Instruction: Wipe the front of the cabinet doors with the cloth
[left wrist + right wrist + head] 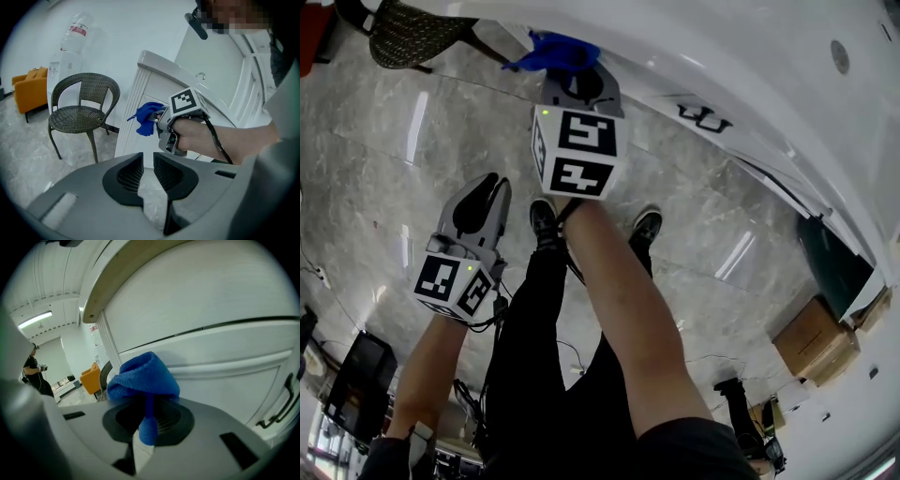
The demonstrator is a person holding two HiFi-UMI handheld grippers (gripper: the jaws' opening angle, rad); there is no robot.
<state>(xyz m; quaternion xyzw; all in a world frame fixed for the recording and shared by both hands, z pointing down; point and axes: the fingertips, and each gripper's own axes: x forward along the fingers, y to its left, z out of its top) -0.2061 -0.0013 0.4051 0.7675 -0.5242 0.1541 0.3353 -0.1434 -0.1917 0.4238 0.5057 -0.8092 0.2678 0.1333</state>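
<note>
My right gripper (577, 86) is shut on a blue cloth (555, 51), whose bunched end rests against the front of the white cabinet (722, 66). In the right gripper view the cloth (143, 378) bulges out of the jaws just before a panelled door (225, 371); a dark handle (281, 404) shows at the right edge. The left gripper view shows the same cloth (149, 118) touching the cabinet's left end (140, 103). My left gripper (485, 194) hangs lower and to the left, away from the cabinet, jaws close together with nothing between them (147, 171).
A dark wicker chair (82, 110) stands left of the cabinet, beyond it an orange armchair (30, 89) and a water dispenser (70, 42). The person's legs and shoes (546, 220) are under the grippers on the marble floor. A cardboard box (816, 342) sits at the right.
</note>
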